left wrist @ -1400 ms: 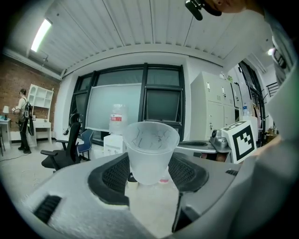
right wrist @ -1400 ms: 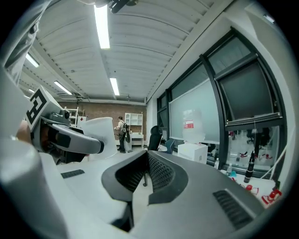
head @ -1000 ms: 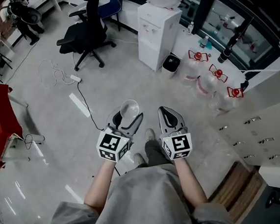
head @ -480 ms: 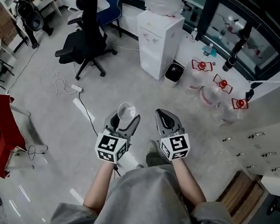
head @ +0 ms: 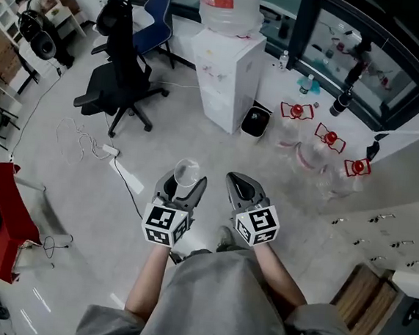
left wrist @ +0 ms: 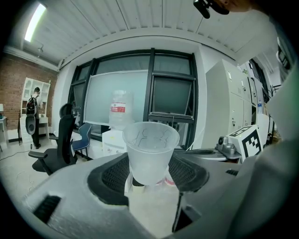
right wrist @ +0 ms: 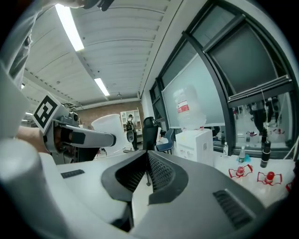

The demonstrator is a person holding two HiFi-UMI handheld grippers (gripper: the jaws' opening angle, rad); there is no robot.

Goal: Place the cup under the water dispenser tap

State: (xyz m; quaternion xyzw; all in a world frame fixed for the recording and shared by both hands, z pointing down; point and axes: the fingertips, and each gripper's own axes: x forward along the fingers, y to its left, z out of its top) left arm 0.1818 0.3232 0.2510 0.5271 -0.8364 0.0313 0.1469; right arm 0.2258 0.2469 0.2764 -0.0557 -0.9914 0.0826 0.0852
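1. The translucent plastic cup (head: 188,170) (left wrist: 150,151) is upright, mouth up, held in the air above the grey floor (head: 198,136). It sits in the jaws of the left gripper (head: 184,187).
2. The left gripper's jaws are clenched on the cup's lower part from both sides. The cup's rim rises clear above the jaws.
3. Just to the right is the right gripper (head: 241,190) (right wrist: 146,173). Its jaws are pressed together with nothing between them. The two grippers are held side by side and do not touch.
4. Both grippers are held out by a person in a grey top (head: 211,303) with bare forearms.
5. The white water dispenser (head: 229,73) (left wrist: 114,140) (right wrist: 196,142) stands on the floor ahead, well apart from the cup and near the top edge of the head view. A large water bottle (head: 229,3) (left wrist: 120,109) sits upended on top of it. The taps are too small to make out.
6. A small black bin (head: 256,121) stands on the floor just beside the dispenser's right side. Further right, three clear water jugs with red handles (head: 329,138) stand in a row along the dark glazed wall.
7. Left of the dispenser is a black office chair (head: 118,81), with a blue chair (head: 154,10) behind it. A white power strip (head: 108,149) and its cable lie on the floor nearer the person.
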